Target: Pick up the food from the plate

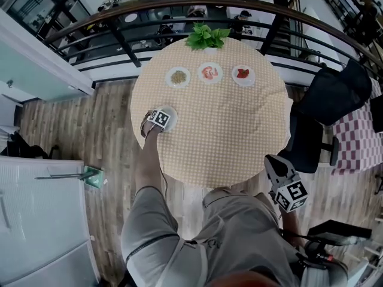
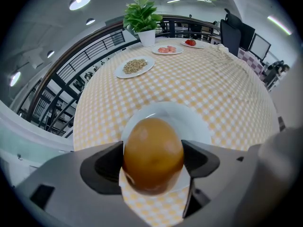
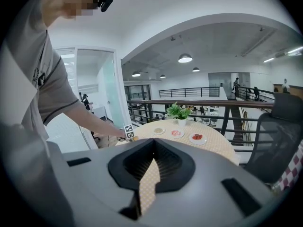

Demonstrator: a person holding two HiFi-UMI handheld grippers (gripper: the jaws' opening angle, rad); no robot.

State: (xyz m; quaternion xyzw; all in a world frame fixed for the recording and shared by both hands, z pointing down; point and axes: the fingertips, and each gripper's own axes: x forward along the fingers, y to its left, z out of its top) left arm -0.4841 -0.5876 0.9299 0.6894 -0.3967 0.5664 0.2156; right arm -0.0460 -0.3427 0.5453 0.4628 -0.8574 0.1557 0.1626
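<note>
**Status: egg gripped, lift not confirmed**

Brown egg [image 2: 153,151] sits between the jaws of the left claw [image 2: 154,167]. Both jaws press on its sides, so the grasp is made. The white plate [image 2: 196,124] lies directly under and behind the egg, near the left edge of the checked tabletop [image 2: 232,93].

No view shows whether the egg has cleared the plate, so judge the pick-up as started but not complete. The step left is to raise the egg straight up, clear of the rim.

Three further plates stand well apart at the far side:
- seed plate [image 2: 135,66]
- pink-food plate [image 2: 167,49]
- red-food plate [image 2: 191,43]

A potted plant [image 2: 142,17] stands just behind them. Their food looks untouched.

The right claw [image 3: 150,171] has its jaws closed together with nothing between them. It is held off the tabletop at the person's right side.
</note>
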